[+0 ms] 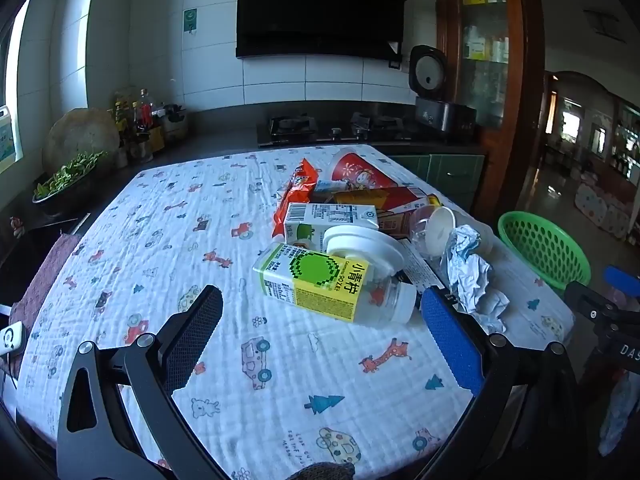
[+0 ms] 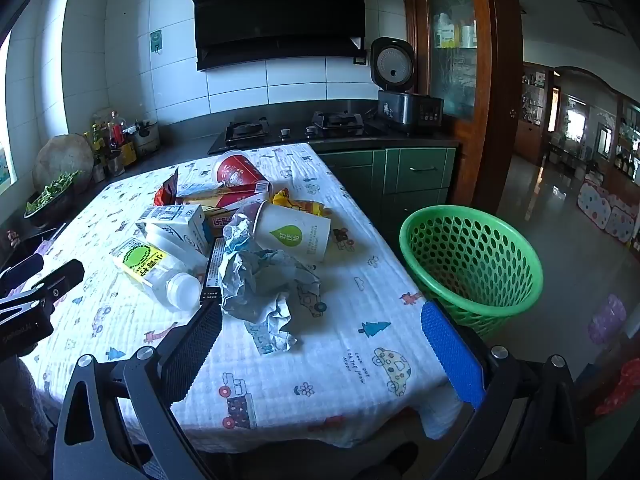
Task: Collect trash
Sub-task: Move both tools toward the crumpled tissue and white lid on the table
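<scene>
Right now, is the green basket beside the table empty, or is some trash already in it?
As far as can be seen, empty: the right wrist view looks into the green basket and shows only bare mesh wall, though its bottom is hidden.

Home kitchen: gas hob (image 2: pixel 294 130), black range hood (image 2: pixel 280 12), rice cooker (image 2: pixel 404 92), tiled wall (image 2: pixel 240 88)

White tiled wall (image 2: pixel 296 80) backing dark counter (image 2: pixel 180 152); black range hood (image 2: pixel 280 12) hanging above gas hob (image 2: pixel 296 130). Green cabinets (image 2: pixel 412 176) standing below. Daylight coming through left window (image 1: pixel 12 80). Glossy floor (image 2: pixel 560 240) reflecting light.
</scene>
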A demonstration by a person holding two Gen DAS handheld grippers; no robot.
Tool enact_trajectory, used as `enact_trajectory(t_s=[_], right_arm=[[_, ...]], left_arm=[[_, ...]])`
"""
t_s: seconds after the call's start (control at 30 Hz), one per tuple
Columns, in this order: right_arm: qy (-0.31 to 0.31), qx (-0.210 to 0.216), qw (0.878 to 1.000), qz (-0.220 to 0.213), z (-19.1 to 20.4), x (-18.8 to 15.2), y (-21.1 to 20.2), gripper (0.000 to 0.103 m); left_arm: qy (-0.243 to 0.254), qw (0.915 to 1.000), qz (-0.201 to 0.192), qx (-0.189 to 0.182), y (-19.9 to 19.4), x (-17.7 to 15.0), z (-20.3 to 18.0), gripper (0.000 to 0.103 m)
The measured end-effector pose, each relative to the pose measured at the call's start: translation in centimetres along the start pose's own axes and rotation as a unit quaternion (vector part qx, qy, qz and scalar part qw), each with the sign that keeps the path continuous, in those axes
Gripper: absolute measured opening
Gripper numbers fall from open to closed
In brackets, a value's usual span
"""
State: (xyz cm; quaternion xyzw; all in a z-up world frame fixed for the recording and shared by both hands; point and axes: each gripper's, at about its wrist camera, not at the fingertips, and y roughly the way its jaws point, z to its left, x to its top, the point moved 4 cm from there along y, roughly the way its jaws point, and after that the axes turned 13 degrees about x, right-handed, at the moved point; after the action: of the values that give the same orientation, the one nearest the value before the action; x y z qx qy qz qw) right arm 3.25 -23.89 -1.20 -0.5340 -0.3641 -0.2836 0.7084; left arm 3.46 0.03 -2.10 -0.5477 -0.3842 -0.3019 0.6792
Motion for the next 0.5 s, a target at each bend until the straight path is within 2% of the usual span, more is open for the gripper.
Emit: enact_trajectory(t_s=[0.5], right_arm=[[-0.001,0.003,1.0,0.004,0.32,0.02,0.34,0.097]], left_arm=[[0.002,1.0,0.005,0.005,0.37,-0.62,-0.24,0.098]])
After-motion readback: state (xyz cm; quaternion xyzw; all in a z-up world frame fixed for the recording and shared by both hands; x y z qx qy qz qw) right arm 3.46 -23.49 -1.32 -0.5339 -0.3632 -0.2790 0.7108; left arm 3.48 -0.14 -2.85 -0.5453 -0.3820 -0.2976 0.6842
